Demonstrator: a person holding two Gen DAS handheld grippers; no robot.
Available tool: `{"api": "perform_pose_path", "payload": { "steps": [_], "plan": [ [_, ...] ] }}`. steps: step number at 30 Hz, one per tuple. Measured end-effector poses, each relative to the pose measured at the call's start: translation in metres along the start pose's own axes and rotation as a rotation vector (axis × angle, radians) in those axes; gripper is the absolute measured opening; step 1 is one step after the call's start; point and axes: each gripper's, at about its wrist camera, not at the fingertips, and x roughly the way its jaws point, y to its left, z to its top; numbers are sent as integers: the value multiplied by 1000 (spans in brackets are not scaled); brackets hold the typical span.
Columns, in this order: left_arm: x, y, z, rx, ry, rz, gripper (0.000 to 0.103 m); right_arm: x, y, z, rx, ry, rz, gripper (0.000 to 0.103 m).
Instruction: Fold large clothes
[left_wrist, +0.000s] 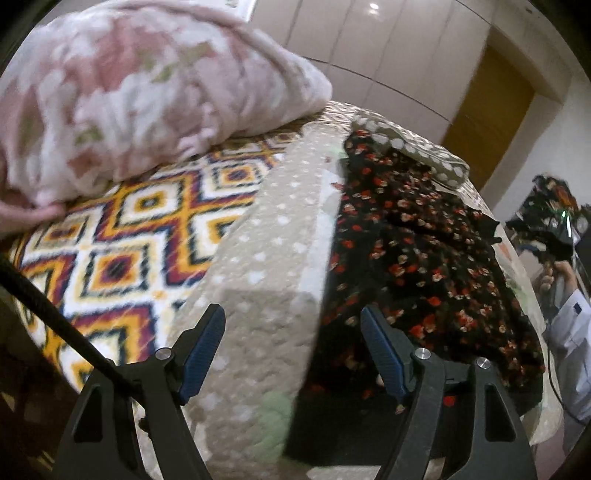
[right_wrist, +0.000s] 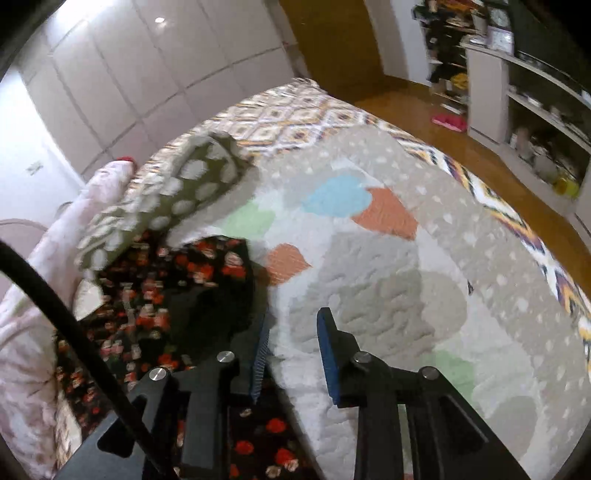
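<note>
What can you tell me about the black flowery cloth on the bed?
The black flowery cloth is thin, soft-looking fabric covered in small red and pale flowers. It lies crumpled and spread out, not yet folded, on the beige quilt. A green spotted pillow rests on its far end. The open right tongs hover over its edge; whether they touch it is unclear.

Bed and room around me, off-task only.
I saw a beige quilt (right_wrist: 388, 280) with white dots and coloured patches spread over a diamond-patterned bedspread (left_wrist: 122, 240); a pink floral blanket (left_wrist: 140, 96) was heaped on that bedspread, and a green dotted pillow (right_wrist: 173, 199) lay on the quilt's far side. White wardrobe doors (right_wrist: 155, 70) stood behind, a wooden floor (right_wrist: 461, 140) ran alongside, pink slippers (right_wrist: 448, 121) sat near cluttered shelves (right_wrist: 535, 122).
</note>
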Motion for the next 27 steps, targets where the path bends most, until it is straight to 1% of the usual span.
{"api": "perform_pose_path", "payload": {
  "steps": [2,5,6,8,9,11,12,14,16,17,19,20,22,24,25,26,27],
  "plan": [
    [4,-16,12,35,-7,0,75,-10,11,1,-51,-9,49,29],
    [22,-49,46,99,-21,-2,76,-4,41,0,-135,21,118,29],
    [34,-62,60,123,-12,-7,77,-2,50,-2,-159,23,123,29],
    [62,-87,87,170,12,-18,77,6,69,-12,-204,14,123,29],
    [84,-101,103,201,29,-20,77,10,75,-17,-214,13,131,29],
    [117,-121,122,240,52,-5,77,24,86,-26,-236,39,150,29],
    [142,-133,135,263,74,11,77,31,90,-30,-248,55,150,29],
    [177,-149,153,296,91,35,68,52,99,-34,-290,97,141,29],
    [206,-159,166,331,85,74,63,71,103,-38,-326,125,122,29],
    [220,-161,171,336,85,86,63,80,103,-37,-332,134,118,29],
    [253,-161,181,330,112,116,63,98,100,-34,-317,151,108,29],
    [269,-158,185,312,128,134,63,105,97,-32,-306,155,108,28],
    [294,-147,192,264,160,133,63,120,90,-26,-282,155,121,26],
    [313,-133,195,190,191,89,68,127,89,-25,-277,142,131,26],
    [319,-124,196,141,194,64,75,130,90,-27,-286,124,128,26],
    [322,-118,196,113,193,56,82,131,92,-30,-308,98,118,26],
    [324,-109,196,70,194,36,84,132,95,-35,-335,66,110,27]
  ]
}}
